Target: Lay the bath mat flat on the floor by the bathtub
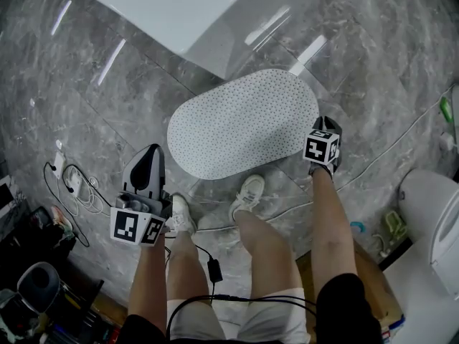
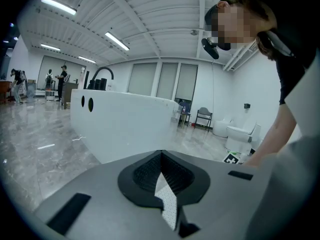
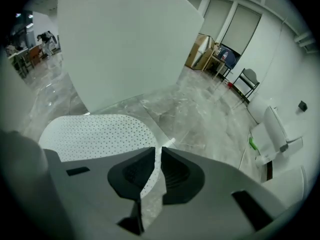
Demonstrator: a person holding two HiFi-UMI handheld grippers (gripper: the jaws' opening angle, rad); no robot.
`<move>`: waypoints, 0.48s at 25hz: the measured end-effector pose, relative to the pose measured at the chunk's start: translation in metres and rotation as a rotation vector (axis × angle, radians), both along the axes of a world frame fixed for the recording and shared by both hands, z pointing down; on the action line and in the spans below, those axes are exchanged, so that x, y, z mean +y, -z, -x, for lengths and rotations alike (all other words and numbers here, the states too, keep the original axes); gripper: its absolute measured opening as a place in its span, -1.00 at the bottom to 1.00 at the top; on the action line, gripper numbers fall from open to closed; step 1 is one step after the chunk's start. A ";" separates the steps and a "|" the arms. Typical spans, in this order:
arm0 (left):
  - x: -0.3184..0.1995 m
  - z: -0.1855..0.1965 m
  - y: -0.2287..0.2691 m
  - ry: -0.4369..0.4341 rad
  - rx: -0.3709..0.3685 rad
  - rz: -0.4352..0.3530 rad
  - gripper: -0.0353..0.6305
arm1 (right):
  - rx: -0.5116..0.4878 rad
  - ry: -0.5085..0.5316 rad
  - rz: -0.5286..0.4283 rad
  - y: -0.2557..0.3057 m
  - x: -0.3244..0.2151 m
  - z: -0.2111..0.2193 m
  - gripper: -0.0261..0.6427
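Grey marble floor lies below me as my left gripper and right gripper each pinch an opposite end of the bath mat, so it stays stretched out level between them instead of sagging or folding. It spreads just ahead of my shoes, beside the white bathtub. That looks like the right spot, though I cannot tell whether it touches down yet.
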State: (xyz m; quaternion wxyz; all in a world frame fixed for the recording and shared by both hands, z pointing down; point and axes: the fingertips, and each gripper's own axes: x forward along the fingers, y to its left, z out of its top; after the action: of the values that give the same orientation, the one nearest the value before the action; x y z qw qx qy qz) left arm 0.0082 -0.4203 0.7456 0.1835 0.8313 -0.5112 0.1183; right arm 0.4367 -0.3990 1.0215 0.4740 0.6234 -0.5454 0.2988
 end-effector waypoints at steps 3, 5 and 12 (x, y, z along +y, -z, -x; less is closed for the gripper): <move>0.000 0.002 0.006 0.007 0.003 -0.004 -0.85 | -0.008 -0.006 -0.034 0.013 0.006 -0.010 -0.77; 0.002 0.004 0.010 0.012 0.005 -0.004 -0.85 | -0.036 0.005 -0.072 0.023 0.006 -0.007 -0.77; 0.011 0.015 0.033 0.019 0.024 -0.005 -0.85 | -0.150 0.063 -0.173 0.064 0.000 0.034 -0.82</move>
State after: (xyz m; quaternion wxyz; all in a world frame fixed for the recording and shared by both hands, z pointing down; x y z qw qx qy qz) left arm -0.0067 -0.4092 0.7130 0.1889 0.8281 -0.5172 0.1054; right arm 0.4027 -0.3989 0.9570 0.3855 0.6205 -0.6224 0.2811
